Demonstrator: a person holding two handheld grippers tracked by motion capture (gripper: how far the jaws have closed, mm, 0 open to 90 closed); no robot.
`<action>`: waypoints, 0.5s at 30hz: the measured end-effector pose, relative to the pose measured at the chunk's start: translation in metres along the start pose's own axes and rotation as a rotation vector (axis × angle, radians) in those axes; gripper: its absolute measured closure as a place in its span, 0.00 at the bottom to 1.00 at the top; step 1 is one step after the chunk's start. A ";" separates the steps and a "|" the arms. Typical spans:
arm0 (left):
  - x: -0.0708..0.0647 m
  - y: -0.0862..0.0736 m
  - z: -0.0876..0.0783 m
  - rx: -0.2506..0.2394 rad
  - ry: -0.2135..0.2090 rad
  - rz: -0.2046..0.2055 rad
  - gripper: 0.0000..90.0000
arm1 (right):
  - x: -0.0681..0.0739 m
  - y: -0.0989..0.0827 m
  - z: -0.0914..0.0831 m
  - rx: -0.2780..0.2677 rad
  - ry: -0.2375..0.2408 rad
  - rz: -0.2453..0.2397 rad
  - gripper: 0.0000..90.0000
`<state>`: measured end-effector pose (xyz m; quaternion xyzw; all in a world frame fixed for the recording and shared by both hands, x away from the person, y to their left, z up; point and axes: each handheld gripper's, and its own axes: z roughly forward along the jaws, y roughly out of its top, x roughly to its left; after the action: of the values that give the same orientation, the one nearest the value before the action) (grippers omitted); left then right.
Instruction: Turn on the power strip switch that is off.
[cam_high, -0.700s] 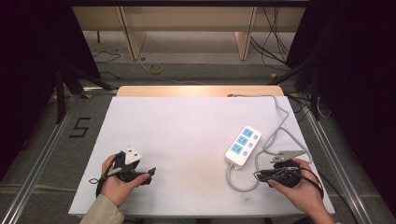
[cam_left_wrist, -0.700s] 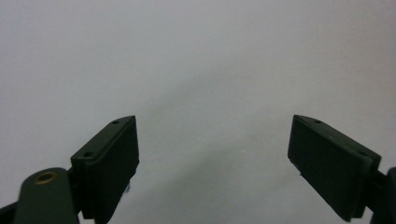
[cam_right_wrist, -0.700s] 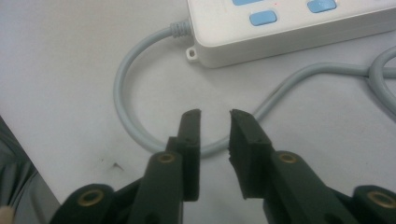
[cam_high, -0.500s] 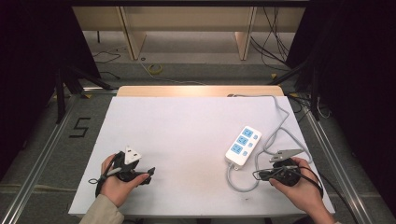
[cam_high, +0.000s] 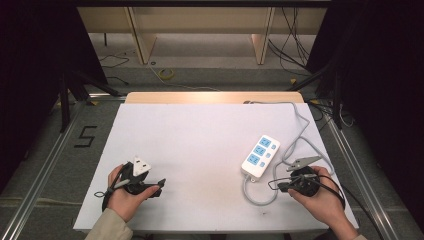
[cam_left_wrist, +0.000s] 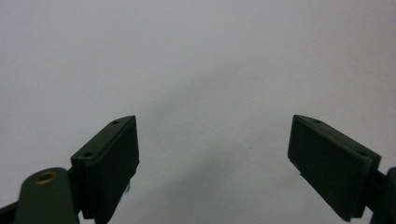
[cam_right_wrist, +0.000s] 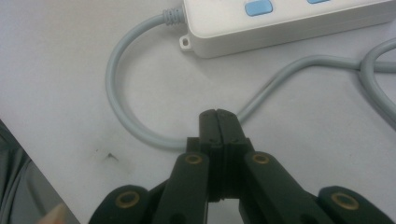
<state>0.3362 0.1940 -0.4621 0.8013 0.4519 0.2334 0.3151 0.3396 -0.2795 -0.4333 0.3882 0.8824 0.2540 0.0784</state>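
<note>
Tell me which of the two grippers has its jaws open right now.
The left gripper: its two black jaws stand wide apart over bare white table. The right gripper has its jaws pressed together, above the power strip's grey cable.

The middle and far left of the worktop (cam_high: 200, 135) lie bare, wide room for either hand to cross. On the right side the white power strip (cam_high: 260, 155) lies slantwise, and its grey cable (cam_high: 295, 125) loops round it, running up the right edge and curling near the front. That curl lies just ahead of the right gripper (cam_right_wrist: 218, 114), whose jaws are pressed together.
</note>
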 end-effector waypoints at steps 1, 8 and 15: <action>0.000 0.000 0.000 0.000 0.000 0.000 0.18 | 0.000 0.001 0.000 0.005 -0.002 0.006 1.00; 0.001 0.000 0.000 -0.003 0.002 -0.001 0.18 | -0.001 0.009 0.000 0.036 -0.009 0.004 1.00; 0.001 0.000 0.000 -0.009 0.006 -0.002 0.18 | -0.003 0.015 0.001 0.055 -0.007 0.011 1.00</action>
<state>0.3367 0.1952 -0.4620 0.7987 0.4527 0.2376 0.3174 0.3515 -0.2728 -0.4266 0.3959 0.8866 0.2289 0.0694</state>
